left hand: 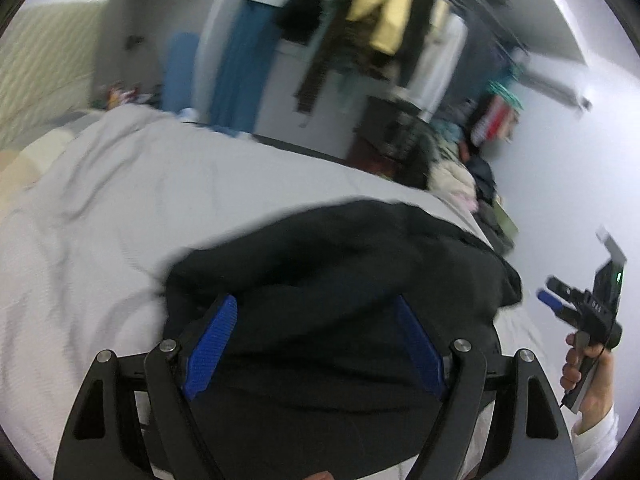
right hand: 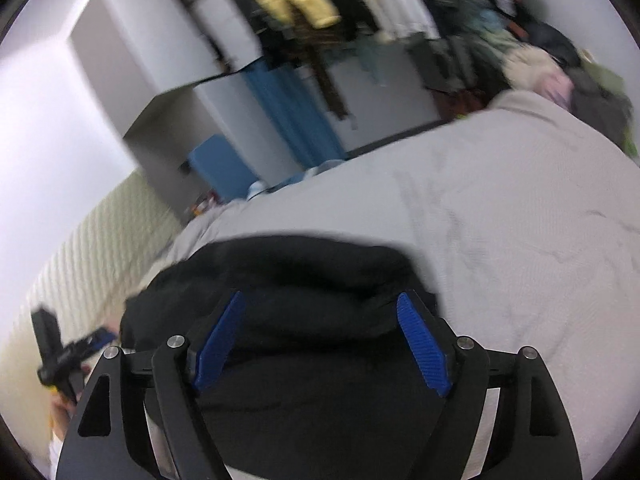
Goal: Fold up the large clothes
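A black garment lies bunched on a bed with a light grey cover. It also shows in the right wrist view. My left gripper is open, its blue fingers spread above the near part of the garment. My right gripper is open too, its blue fingers spread over the garment. The right gripper also shows at the right edge of the left wrist view, held off the bed's side. The left gripper shows at the lower left of the right wrist view.
A rack of hanging clothes with a yellow jacket stands behind the bed. A pile of clothes sits at the bed's far right corner. A blue curtain and a white wall lie beyond. A padded headboard is at the left.
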`<move>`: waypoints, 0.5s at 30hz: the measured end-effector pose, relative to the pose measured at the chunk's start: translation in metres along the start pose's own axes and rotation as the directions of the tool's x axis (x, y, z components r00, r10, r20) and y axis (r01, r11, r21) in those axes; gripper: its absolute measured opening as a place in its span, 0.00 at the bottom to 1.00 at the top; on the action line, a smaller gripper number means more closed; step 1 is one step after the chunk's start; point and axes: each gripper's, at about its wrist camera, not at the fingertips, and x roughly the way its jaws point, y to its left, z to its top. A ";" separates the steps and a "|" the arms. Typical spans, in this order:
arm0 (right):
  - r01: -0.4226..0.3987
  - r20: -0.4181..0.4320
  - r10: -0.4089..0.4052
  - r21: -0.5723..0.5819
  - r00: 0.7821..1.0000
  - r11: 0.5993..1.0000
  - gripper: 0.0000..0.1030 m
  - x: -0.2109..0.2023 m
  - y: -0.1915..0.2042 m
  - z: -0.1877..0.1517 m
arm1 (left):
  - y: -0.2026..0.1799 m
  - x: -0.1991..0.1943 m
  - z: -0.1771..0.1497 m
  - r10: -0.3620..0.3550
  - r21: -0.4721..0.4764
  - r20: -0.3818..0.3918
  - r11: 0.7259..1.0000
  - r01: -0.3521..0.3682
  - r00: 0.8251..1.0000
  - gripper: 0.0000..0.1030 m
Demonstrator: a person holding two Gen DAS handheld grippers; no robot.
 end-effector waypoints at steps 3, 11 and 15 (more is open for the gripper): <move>-0.028 -0.070 0.022 -0.090 0.997 0.996 0.82 0.031 0.039 -0.018 | -0.036 0.025 -0.015 -0.055 0.072 -0.012 0.996 0.056 0.998 0.79; 0.013 -0.163 -0.043 -0.185 0.986 0.983 0.87 0.115 0.057 -0.042 | -0.068 0.102 -0.026 0.059 0.203 -0.063 0.978 -0.045 0.996 0.80; 0.058 -0.137 -0.086 -0.195 0.987 0.979 0.92 0.135 0.046 -0.035 | -0.056 0.128 -0.011 0.093 0.190 -0.057 0.979 -0.080 0.994 0.83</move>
